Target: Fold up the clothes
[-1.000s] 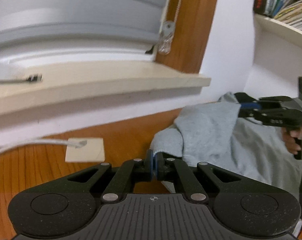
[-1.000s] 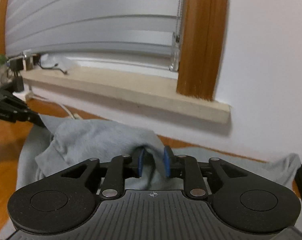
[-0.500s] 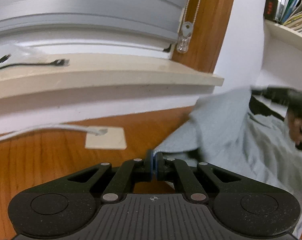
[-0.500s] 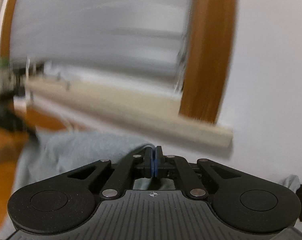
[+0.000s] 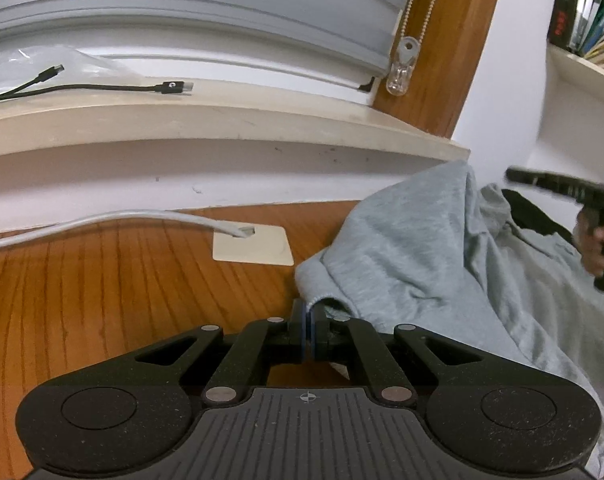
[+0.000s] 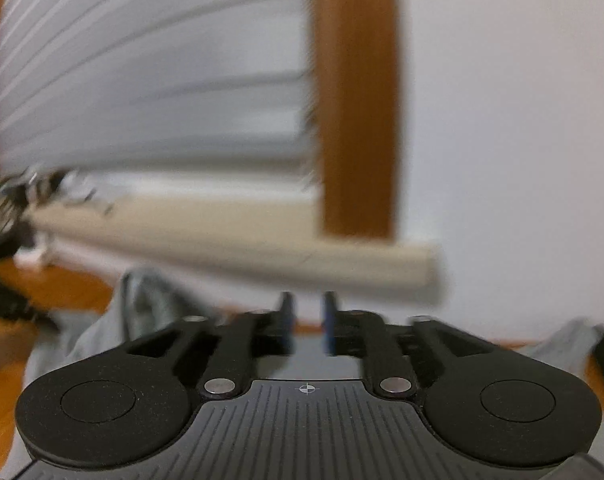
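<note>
— Where is the garment?
— The grey sweatshirt (image 5: 442, 248) lies bunched on the wooden counter (image 5: 102, 280), below the window sill (image 5: 222, 120), near a white cable (image 5: 122, 218).
— And the left gripper (image 5: 308, 320)?
— Its fingers are clenched on the sweatshirt's hem, with cloth pinched between the blue pads.
— The right gripper (image 6: 308, 320)?
— Blurred, but its fingers stand apart with nothing between them, released above the cloth.

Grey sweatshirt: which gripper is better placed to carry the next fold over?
Probably the left. The left gripper is shut on the grey sweatshirt at its hem. The right gripper is open with nothing between its pads, and would need to regrasp first.
</note>
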### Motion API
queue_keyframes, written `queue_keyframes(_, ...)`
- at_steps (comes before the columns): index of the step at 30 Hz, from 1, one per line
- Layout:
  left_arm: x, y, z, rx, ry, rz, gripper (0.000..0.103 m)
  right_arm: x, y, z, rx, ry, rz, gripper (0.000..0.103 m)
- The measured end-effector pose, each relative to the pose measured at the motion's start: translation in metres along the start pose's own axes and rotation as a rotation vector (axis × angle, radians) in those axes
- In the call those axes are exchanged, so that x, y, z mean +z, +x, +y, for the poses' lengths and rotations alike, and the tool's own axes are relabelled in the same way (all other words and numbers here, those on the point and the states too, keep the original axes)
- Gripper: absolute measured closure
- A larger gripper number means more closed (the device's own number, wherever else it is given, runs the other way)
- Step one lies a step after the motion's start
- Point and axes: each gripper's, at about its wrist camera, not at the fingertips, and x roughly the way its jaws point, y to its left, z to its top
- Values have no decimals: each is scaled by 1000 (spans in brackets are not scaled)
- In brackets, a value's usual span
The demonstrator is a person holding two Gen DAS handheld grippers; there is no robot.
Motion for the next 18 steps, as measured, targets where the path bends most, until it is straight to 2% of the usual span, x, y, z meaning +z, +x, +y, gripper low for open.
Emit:
queue_keyframes(1,1,2,-1,6,3,6,100,-5,8,8,15,-20,27,68)
queue_keyframes(2,2,3,-1,13,6,12,92,-9,17,16,29,-41,55,68)
queue_keyframes(3,3,4,-2,32,15,13,79,-13,24,22,42,-58,80,68)
queue_keyframes(5,6,2,-4,66,32,0,65,-17,40,30,61,-75,134,67)
queue_keyframes(6,8,2,-3,67,31,-5,61,-18,46,33,69,-81,158,67)
queue_keyframes(8,14,3,-4,66,38,-16,60,-20,53,37,75,-90,170,68)
queue_keyframes(9,17,7,-6,68,54,-11,60,-20,56,38,76,-93,171,72)
queue_keyframes(10,19,11,-8,70,71,-6,60,-19,58,39,78,-89,169,81)
queue_keyframes(11,22,15,-11,71,87,0,60,-17,56,37,81,-77,158,101)
queue_keyframes(13,23,26,-14,68,114,28,67,-9,45,30,72,-48,95,102)
queue_keyframes(15,23,34,-15,65,124,51,98,-1,26,12,1,-8,16,102)
queue_keyframes(18,20,36,-13,118,130,56,101,13,-8,-20,-134,58,-105,102)
